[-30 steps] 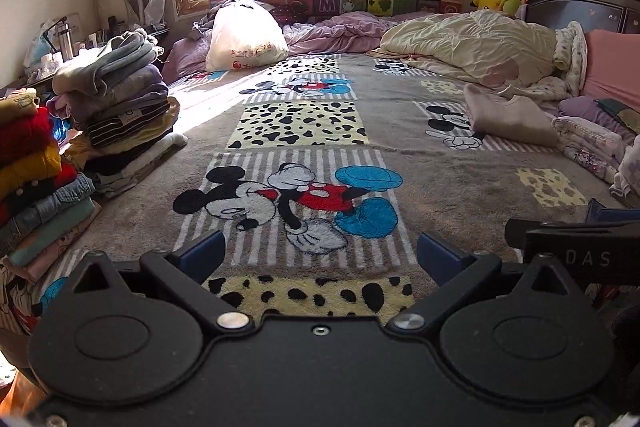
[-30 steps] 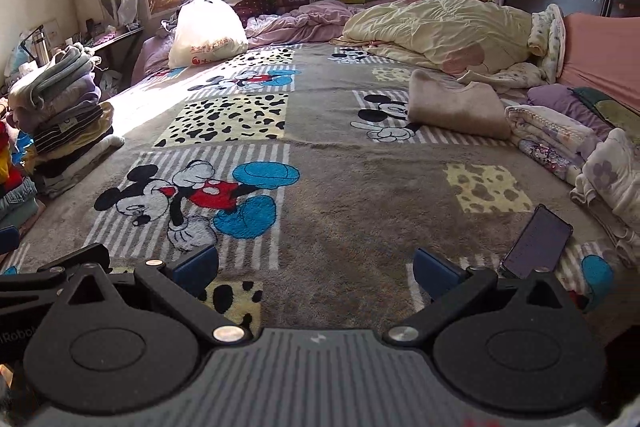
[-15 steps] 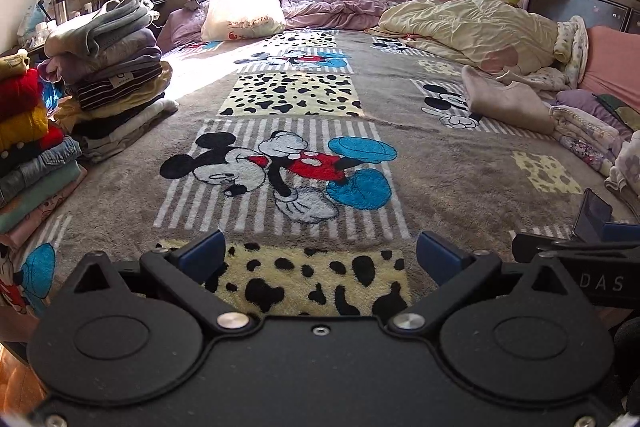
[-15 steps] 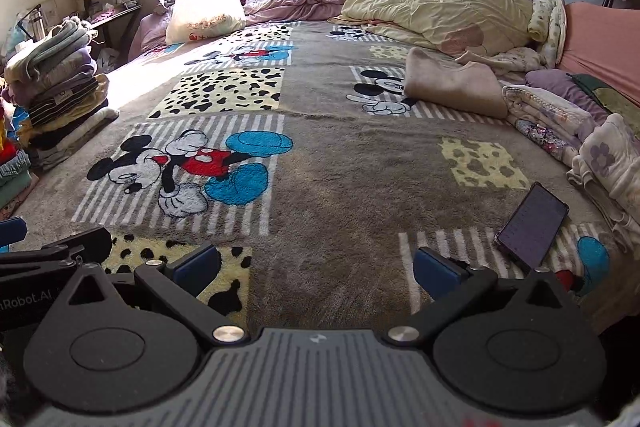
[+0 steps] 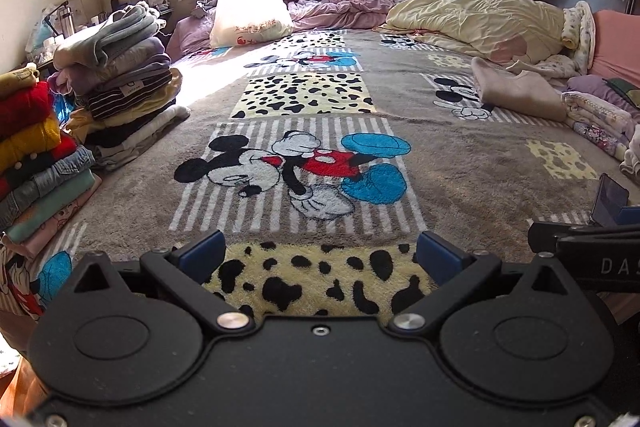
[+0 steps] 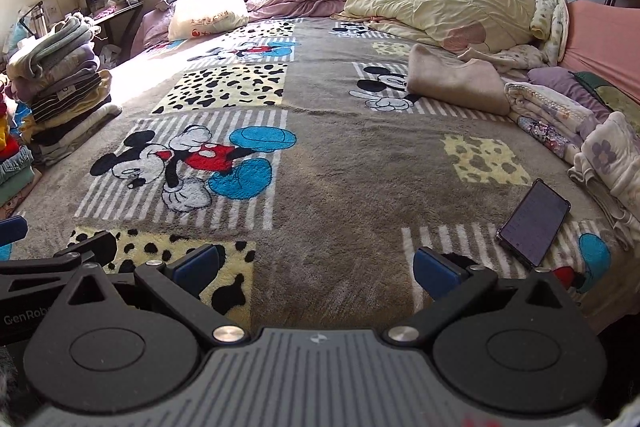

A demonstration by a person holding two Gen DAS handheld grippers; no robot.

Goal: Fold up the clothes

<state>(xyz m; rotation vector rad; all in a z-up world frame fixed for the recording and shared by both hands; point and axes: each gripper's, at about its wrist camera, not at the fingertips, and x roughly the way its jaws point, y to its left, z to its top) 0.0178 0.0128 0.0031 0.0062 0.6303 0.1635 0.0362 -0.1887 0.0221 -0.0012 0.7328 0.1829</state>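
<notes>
you hold the left gripper (image 5: 320,255) and right gripper (image 6: 316,263) wide apart and empty over the blanket (image 6: 340,167); the beige garment (image 6: 456,83) lies far ahead to the right, its long axis crosswise, nearer your right hand.

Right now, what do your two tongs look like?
Both are black, with two round discs at the base and blue pads on the fingers. The left tongs have a smooth black body. The right tongs have a grey ribbed panel; "DAS" is printed on their side. Both stand open.
</notes>
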